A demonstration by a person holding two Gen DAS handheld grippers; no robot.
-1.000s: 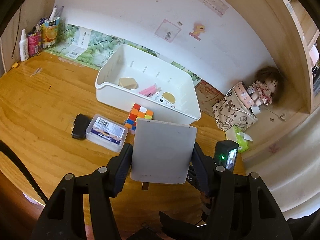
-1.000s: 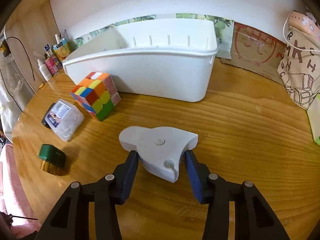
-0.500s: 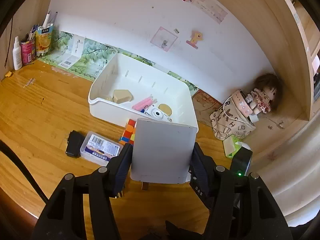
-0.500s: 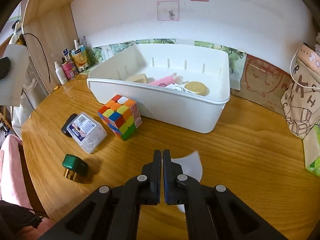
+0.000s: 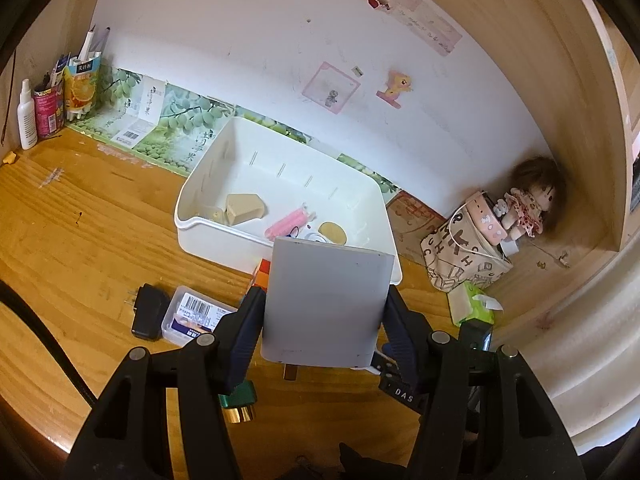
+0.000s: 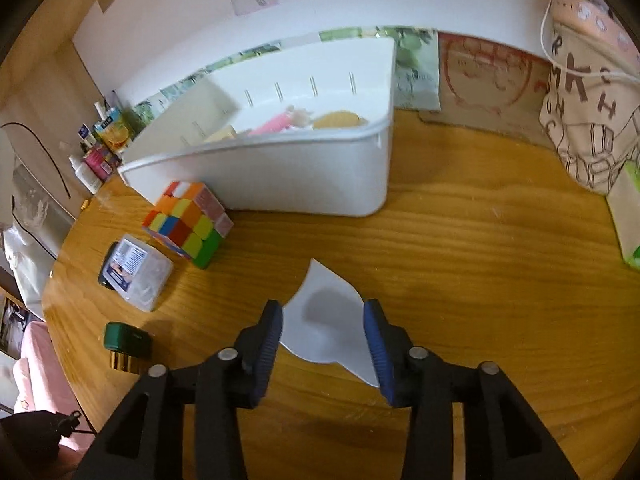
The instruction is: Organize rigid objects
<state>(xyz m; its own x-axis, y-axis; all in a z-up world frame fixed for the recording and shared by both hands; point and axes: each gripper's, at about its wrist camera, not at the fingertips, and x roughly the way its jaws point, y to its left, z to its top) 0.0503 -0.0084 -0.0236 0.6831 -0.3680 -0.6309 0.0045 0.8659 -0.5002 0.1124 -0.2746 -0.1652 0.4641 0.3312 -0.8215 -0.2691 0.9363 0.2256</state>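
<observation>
Left gripper (image 5: 325,322) pinches a grey box (image 5: 326,300) bound for the bin (image 5: 280,246); right gripper (image 6: 323,336) fingers, opening, straddle a white piece (image 6: 324,330), apparently untouched.

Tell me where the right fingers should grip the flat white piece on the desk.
Grip the white piece across its narrower middle, coming from above. It lies flat with flared, curved ends, so the waist fits between the right gripper's opening fingers.

Wooden desk (image 6: 460,240) with white bin (image 6: 304,176), cube (image 6: 186,224), clear box (image 6: 138,276).
</observation>
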